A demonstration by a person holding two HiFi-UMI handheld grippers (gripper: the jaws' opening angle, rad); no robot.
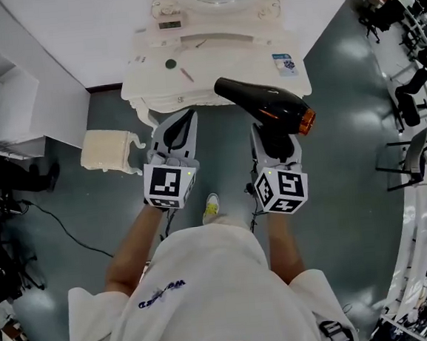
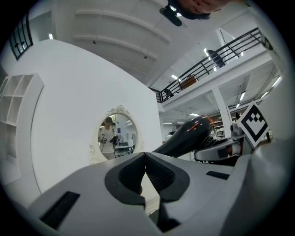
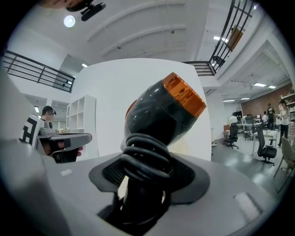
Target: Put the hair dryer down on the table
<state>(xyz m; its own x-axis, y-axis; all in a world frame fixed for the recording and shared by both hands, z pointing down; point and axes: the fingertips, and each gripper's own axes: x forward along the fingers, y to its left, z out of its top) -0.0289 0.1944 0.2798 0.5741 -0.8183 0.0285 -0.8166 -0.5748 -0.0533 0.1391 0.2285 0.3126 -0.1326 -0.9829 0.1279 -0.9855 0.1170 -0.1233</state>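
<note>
Cord-wrapped black hair dryer [image 3: 159, 113], orange tip

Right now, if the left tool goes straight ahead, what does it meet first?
Probably the white dressing table, close ahead of the left tool; its height against the tabletop is unclear.

Two grippers, left gripper [image 1: 187, 118] and right gripper [image 1: 275, 135]; one hair dryer [image 1: 267, 108], one table [image 1: 154, 89], one stool [image 1: 108, 149].

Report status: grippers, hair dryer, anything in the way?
Left gripper shut, empty. Right gripper shut on hair dryer handle, cord coiled round it. Dryer aloft near the table, not down. Small items scattered on it.
</note>
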